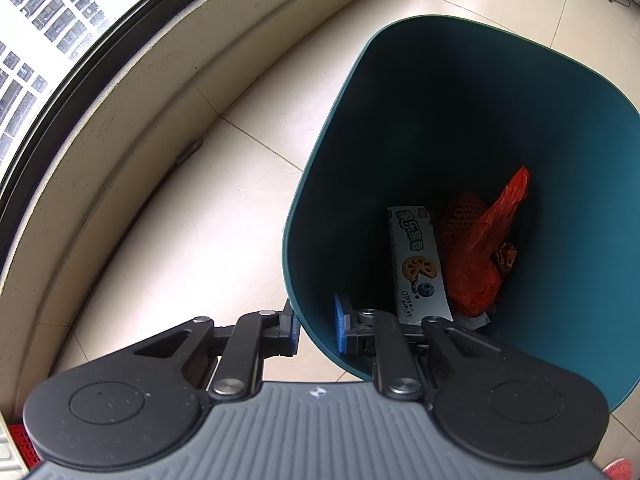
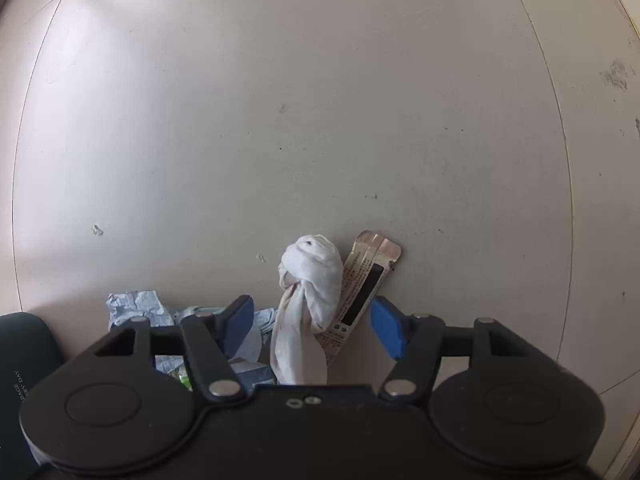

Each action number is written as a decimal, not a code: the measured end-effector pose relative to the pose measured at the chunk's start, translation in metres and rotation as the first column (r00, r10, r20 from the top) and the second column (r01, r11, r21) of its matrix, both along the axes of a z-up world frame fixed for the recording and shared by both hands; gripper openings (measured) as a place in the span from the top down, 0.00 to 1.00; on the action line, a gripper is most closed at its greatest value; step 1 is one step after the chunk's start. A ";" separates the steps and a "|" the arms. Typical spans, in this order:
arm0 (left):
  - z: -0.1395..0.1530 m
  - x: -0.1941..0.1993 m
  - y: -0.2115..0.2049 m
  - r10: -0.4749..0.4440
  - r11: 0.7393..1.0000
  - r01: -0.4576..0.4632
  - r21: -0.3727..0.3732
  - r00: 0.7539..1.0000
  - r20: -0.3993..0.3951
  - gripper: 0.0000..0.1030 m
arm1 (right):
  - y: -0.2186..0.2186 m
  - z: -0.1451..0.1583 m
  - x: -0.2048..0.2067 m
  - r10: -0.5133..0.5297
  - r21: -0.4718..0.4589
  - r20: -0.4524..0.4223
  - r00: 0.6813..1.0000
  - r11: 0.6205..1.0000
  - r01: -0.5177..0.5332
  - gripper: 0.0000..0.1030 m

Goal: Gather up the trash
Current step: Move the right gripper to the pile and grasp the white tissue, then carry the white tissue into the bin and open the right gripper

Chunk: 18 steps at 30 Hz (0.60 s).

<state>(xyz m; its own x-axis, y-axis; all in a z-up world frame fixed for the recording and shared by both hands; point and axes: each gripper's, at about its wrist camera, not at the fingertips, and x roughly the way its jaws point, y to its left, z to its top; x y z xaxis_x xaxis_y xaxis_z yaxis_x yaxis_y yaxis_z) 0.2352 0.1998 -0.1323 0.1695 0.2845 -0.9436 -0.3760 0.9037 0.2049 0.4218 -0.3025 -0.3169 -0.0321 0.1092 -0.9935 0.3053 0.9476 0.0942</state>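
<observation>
The left wrist camera sits just behind its left gripper [image 1: 318, 326], tilted steeply down and close, looking into the teal trash bin [image 1: 320, 184] ahead of the claw, with floor tiles [image 1: 224, 208] and a window [image 1: 52, 40] to its left. The right wrist camera looks straight down past its right gripper [image 2: 312, 320], near the floor. The bin's dark edge at that view's lower left is the shared part

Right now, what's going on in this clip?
Trash is being collected by a person with two handheld tools. The left tool is clamped on the rim of the teal bin, which already holds a biscuit wrapper and a red bag. The right tool points down, open around a knotted white cloth and a sachet on the floor.
</observation>
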 end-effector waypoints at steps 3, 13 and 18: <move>-0.001 0.000 -0.001 0.000 1.000 0.000 0.006 1.000 -0.003 0.84 | -0.003 -0.003 0.001 0.001 -0.003 0.003 1.000 1.000 -0.001 0.56; -0.002 0.000 0.000 0.003 1.000 -0.003 0.005 1.000 -0.001 0.84 | -0.011 0.009 0.002 0.042 -0.001 0.028 0.999 0.999 -0.042 0.88; -0.001 -0.001 0.003 0.012 1.000 -0.012 -0.012 1.000 0.000 0.84 | -0.007 0.044 0.005 0.122 -0.037 0.058 0.991 0.992 -0.120 0.91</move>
<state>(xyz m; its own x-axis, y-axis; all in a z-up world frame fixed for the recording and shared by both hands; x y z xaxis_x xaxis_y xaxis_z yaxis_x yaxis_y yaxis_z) 0.2347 0.2025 -0.1330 0.1662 0.2755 -0.9468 -0.3867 0.9015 0.1944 0.4264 -0.3090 -0.2727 0.0164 0.0748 -0.9971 0.1827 0.9802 0.0766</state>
